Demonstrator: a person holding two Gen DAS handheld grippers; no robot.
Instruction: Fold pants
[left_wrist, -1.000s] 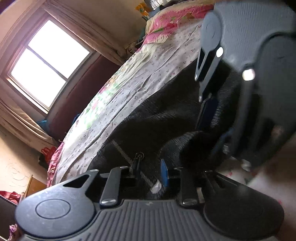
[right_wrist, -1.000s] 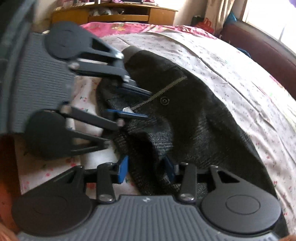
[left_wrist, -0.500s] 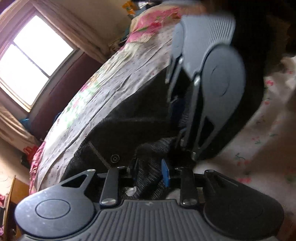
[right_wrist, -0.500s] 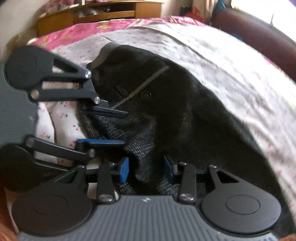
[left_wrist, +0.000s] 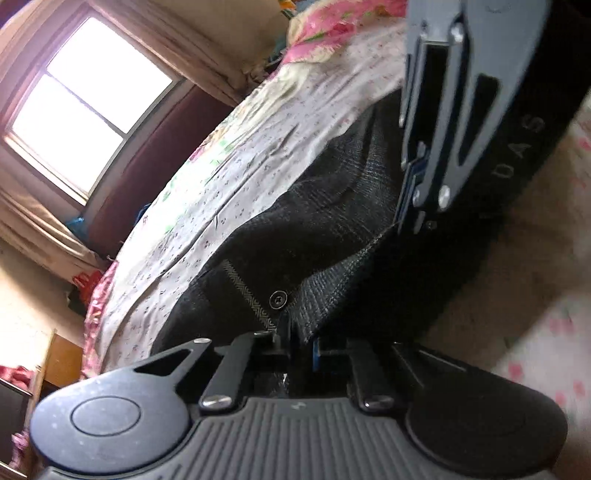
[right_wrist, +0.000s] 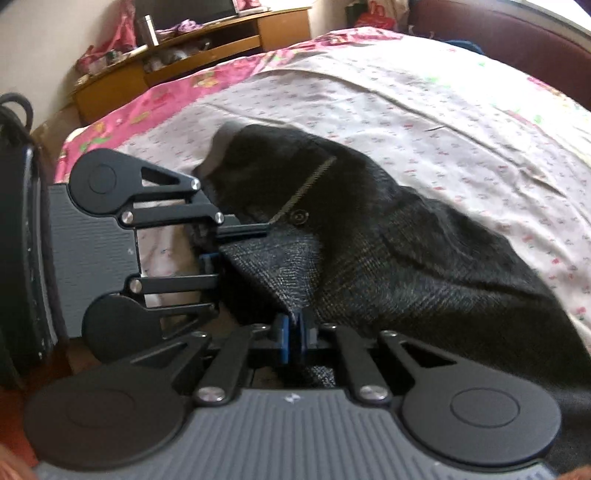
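Dark plaid pants (right_wrist: 424, 266) lie across the bed, waist end toward me, the button (left_wrist: 277, 299) showing beside a herringbone strip. At the bottom of the left wrist view my left gripper (left_wrist: 297, 339) is closing, its jaws narrow with the waist fabric pinched between them near the button. My right gripper (right_wrist: 295, 328) is shut on a raised fold of the same waist edge. Each gripper shows in the other's view: the right gripper (left_wrist: 406, 214) hangs at the upper right, the left gripper (right_wrist: 236, 243) comes in from the left. The cloth is taut between them.
The bed's flowered sheet (right_wrist: 424, 110) spreads beyond the pants, with a pink quilt edge (right_wrist: 177, 85) behind. A wooden desk (right_wrist: 192, 55) with clutter stands at the back, a dark red headboard (right_wrist: 498, 40) at the right. A bright window (left_wrist: 85, 107) is at the left.
Both grippers' jaws have closed onto the waist fabric that lay loosely between them. The right gripper has rolled and risen a little, lifting a fold of cloth.
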